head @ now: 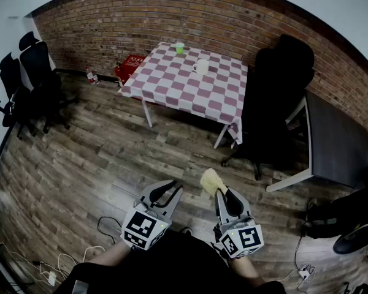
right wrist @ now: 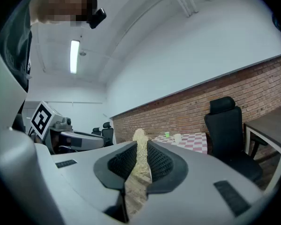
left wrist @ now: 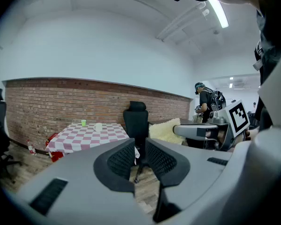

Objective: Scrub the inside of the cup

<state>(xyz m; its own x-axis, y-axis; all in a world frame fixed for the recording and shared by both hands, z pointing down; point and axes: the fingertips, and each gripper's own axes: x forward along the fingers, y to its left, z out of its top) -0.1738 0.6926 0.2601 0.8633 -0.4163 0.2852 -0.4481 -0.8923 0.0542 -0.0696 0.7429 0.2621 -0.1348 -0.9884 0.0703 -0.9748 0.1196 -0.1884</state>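
Plainly the scrubbing itself is not yet beginning: the person is standing on the plank floor (head: 86,164), well apart from the checked table (head: 190,90) that is sitting against the brick wall (head: 141,17), with a black office chair (head: 276,84) just beside its right end. The white cup (head: 202,67), the thing to be cleaned, is standing upright on the far part of that table, near a small green cup (head: 180,48), and nothing is touching it. Both tools are hanging low in front of the body. The left gripper (head: 170,190) is carrying nothing, its 2 jaws sitting close with only a narrow slot between them. The right gripper (head: 224,196) is clamping a pale yellow fibrous scrubber (head: 211,180), whose tuft is poking out past the jaw tips. So the step in hand is looking like the approach. The next move is probably calling for closing the distance to the table, spreading the empty left jaws to steady the cup by its wall, and lining the scrubber's tip up over the cup's mouth
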